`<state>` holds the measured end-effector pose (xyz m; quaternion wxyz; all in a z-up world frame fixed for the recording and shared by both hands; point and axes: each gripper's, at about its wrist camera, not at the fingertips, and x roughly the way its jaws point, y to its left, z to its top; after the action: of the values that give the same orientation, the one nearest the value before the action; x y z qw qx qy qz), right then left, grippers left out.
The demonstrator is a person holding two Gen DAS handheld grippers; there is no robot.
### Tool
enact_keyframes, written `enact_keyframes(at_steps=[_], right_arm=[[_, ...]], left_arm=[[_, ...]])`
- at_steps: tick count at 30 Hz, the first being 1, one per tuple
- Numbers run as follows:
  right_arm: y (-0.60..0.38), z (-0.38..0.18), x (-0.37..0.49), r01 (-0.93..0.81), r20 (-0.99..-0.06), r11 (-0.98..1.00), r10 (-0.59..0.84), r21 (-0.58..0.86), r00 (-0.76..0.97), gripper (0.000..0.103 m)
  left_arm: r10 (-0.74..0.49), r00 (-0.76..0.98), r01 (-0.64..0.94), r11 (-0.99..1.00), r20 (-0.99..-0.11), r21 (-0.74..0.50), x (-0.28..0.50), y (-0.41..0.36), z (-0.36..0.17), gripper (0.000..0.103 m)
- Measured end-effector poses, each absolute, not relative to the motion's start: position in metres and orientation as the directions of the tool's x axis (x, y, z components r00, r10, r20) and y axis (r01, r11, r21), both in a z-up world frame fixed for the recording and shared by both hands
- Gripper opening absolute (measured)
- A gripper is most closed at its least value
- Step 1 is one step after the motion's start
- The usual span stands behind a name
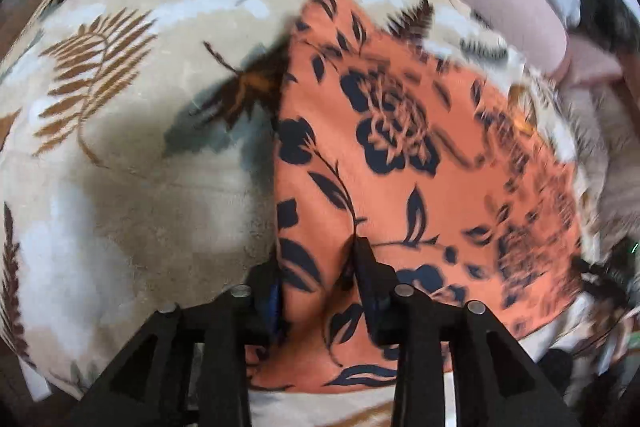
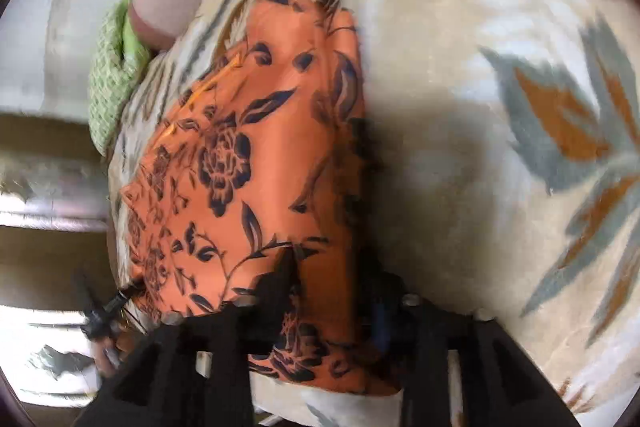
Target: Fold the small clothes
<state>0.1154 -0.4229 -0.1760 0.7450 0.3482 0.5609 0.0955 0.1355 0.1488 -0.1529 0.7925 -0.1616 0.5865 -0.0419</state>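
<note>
Both hand-held grippers, left [image 1: 320, 263] and right [image 2: 328, 267], clamped on orange floral garment [image 1: 400, 131] atop leaf-print blanket [image 1: 120, 107].

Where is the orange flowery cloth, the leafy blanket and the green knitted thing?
orange flowery cloth [image 1: 400, 147]: left wrist view, its middle.
leafy blanket [image 1: 120, 107]: left wrist view, bare part left of the cloth.
green knitted thing [image 2: 108, 95]: right wrist view, its middle.

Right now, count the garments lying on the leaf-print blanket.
1 certain: the orange floral cloth, gripped at its near edge by both grippers. A green knitted item sits at the blanket's far edge; others may be hidden.
</note>
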Motion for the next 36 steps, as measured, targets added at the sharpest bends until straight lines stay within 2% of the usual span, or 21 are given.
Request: enact_keyframes(at_steps=[2,4,5,9,13,17,18,20,21,22,25,27,29,32,36], right_arm=[[-0.428,-0.154,0.113,0.228,-0.785,0.779,0.471,0.584,0.403,0.068],[-0.432,-0.131,0.117,0.199,-0.798,0.825,0.403,0.529,0.448,0.068],[-0.433,-0.117,0.121,0.180,-0.793,0.845,0.369,0.503,0.484,0.068],[-0.425,-0.094,0.159,0.102,-0.752,0.864,0.365,0.494,0.549,0.068],[-0.393,-0.112,0.215,0.055,-0.825,0.950,0.238,0.308,0.512,0.068],[-0.378,-0.135,0.236,0.018,-0.862,0.981,0.162,0.195,0.481,0.066],[-0.378,-0.139,0.236,0.011,-0.860,0.983,0.155,0.184,0.486,0.053],[-0.373,-0.147,0.242,0.011,-0.876,0.984,0.151,0.176,0.459,0.019],[-0.374,-0.147,0.242,0.018,-0.877,0.986,0.138,0.164,0.460,0.014],[-0.375,-0.145,0.242,0.027,-0.878,0.987,0.130,0.161,0.461,0.009],[-0.380,-0.126,0.231,0.077,-0.858,0.985,0.097,0.157,0.504,0.006],[-0.388,-0.119,0.224,0.107,-0.854,0.981,0.083,0.159,0.514,0.006],[-0.399,-0.130,0.224,0.150,-0.862,0.977,0.056,0.151,0.504,0.006],[-0.408,-0.154,0.232,0.179,-0.880,0.959,0.114,0.218,0.460,0.008],[-0.411,-0.142,0.228,0.169,-0.850,0.951,0.142,0.259,0.507,0.013]], left_arm=[[-0.233,0.366,-0.099,0.953,-0.901,-0.287,0.137,0.154,-0.129,0.039],[-0.178,0.444,-0.076,0.969,-0.878,-0.235,0.139,0.159,-0.104,0.063],[-0.149,0.489,-0.072,0.975,-0.860,-0.210,0.141,0.160,-0.093,0.066],[-0.160,0.514,-0.019,0.980,-0.843,-0.198,0.173,0.157,-0.092,0.066],[-0.148,0.467,-0.008,0.985,-0.872,-0.171,0.203,0.147,-0.116,0.066],[-0.128,0.447,0.000,0.990,-0.885,-0.143,0.225,0.135,-0.138,0.066],[-0.121,0.446,0.000,0.991,-0.887,-0.135,0.228,0.133,-0.143,0.062],[-0.116,0.419,0.001,0.992,-0.900,-0.128,0.234,0.133,-0.153,0.038],[-0.114,0.410,-0.006,0.992,-0.905,-0.127,0.235,0.135,-0.156,0.026],[-0.110,0.414,-0.016,0.992,-0.903,-0.128,0.236,0.137,-0.157,0.020],[-0.096,0.452,-0.017,0.993,-0.887,-0.117,0.234,0.138,-0.145,0.009],[-0.090,0.482,-0.010,0.994,-0.871,-0.108,0.232,0.136,-0.141,0.009],[-0.067,0.447,-0.022,0.996,-0.892,-0.086,0.240,0.135,-0.157,0.009],[-0.059,0.437,-0.050,0.995,-0.897,-0.089,0.246,0.137,-0.166,0.009],[-0.075,0.437,-0.045,0.994,-0.896,-0.104,0.247,0.141,-0.155,0.010]])
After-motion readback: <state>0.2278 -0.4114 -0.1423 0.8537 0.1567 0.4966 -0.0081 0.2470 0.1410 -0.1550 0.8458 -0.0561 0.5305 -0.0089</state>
